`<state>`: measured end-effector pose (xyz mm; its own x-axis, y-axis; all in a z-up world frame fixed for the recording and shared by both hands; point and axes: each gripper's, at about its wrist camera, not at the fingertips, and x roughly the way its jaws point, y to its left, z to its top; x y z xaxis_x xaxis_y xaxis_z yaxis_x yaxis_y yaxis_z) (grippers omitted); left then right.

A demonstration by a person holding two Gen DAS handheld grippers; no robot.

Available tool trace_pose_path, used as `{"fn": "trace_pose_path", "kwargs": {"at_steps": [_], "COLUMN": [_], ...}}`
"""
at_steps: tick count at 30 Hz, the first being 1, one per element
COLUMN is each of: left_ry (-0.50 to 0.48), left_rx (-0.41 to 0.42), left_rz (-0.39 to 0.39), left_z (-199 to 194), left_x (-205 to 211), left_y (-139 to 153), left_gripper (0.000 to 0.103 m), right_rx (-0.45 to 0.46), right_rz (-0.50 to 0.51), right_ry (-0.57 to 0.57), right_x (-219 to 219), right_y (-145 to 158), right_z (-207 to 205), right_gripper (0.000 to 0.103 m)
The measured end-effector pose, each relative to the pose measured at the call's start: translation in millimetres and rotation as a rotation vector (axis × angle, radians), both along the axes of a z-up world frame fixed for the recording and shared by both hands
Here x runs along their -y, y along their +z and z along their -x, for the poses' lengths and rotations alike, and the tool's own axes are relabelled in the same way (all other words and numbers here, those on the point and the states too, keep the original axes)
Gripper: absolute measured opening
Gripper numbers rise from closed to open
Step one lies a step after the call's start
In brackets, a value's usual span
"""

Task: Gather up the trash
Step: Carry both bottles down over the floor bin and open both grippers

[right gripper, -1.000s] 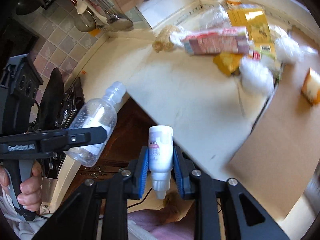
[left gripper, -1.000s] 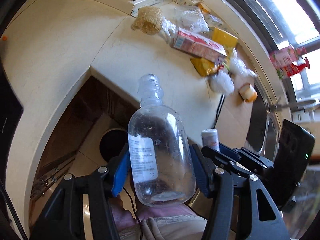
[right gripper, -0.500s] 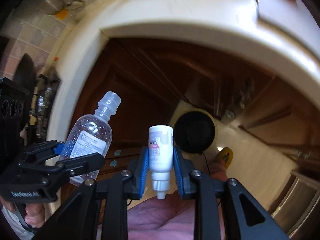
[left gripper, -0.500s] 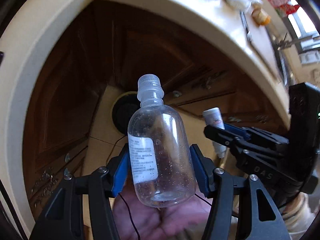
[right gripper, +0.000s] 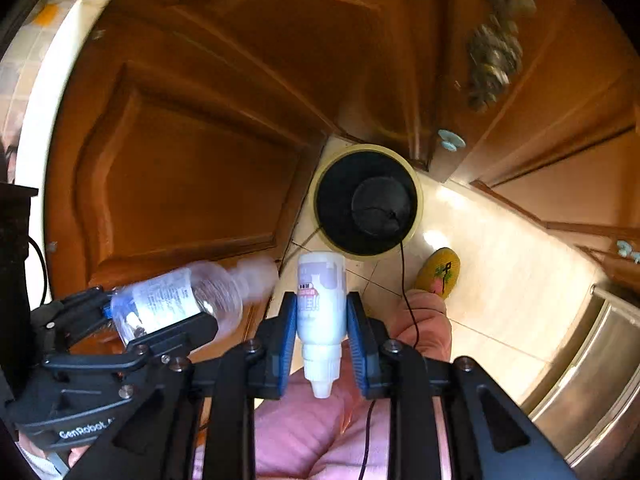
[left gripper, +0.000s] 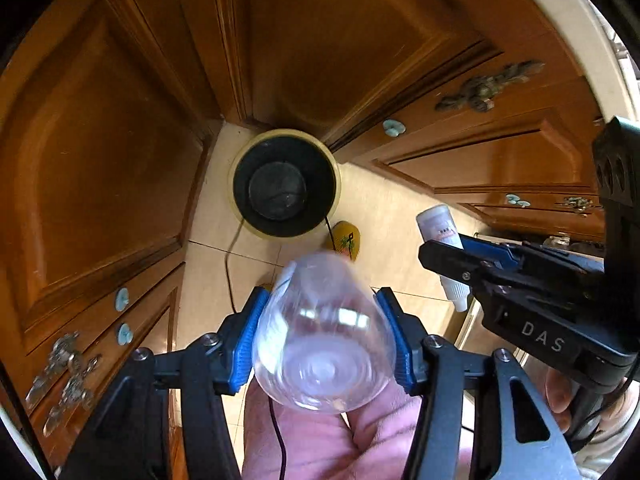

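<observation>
My left gripper (left gripper: 322,340) has its blue pads around a clear plastic bottle (left gripper: 320,336), which looks blurred and tipped forward, its base toward the camera; whether the pads still press it I cannot tell. The bottle also shows in the right wrist view (right gripper: 180,300), tilted toward the bin. My right gripper (right gripper: 322,332) is shut on a small white bottle (right gripper: 320,304), held cap down; the white bottle also shows in the left wrist view (left gripper: 440,236). A round bin with a black liner (left gripper: 286,184) stands on the floor below both grippers, and also shows in the right wrist view (right gripper: 366,200).
Brown wooden cabinet doors (left gripper: 100,160) surround the bin in a corner. A yellow embroidered slipper (right gripper: 438,272) is on the tiled floor beside the bin. A steel appliance front (right gripper: 592,380) is at the right. The counter edge (left gripper: 580,40) runs above.
Both grippers have swung down from the countertop to above the floor bin. The clear bottle has tipped forward between the left pads and is blurred. The white bottle is still gripped.
</observation>
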<state>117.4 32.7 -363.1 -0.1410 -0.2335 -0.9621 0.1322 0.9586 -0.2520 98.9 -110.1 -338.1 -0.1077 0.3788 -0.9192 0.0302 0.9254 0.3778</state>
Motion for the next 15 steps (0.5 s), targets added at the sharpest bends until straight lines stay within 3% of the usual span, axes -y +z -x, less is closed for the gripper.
{"fn": "trace_pose_path", "kwargs": {"at_steps": [7,15], "left_ry": [-0.004,-0.050], "left_rx": [0.108,0.193], "left_rz": [0.019,-0.001], "left_z": [3,8], "left_x": [-1,2], "left_y": [77,135], "left_gripper": [0.053,0.053], "right_rx": [0.100,0.180], "right_rz": [-0.049,-0.105], "right_ry": [0.070,0.022], "right_x": [-4,9], "right_y": [71,135], "right_z": [0,7], "right_gripper": [0.024,0.024]}}
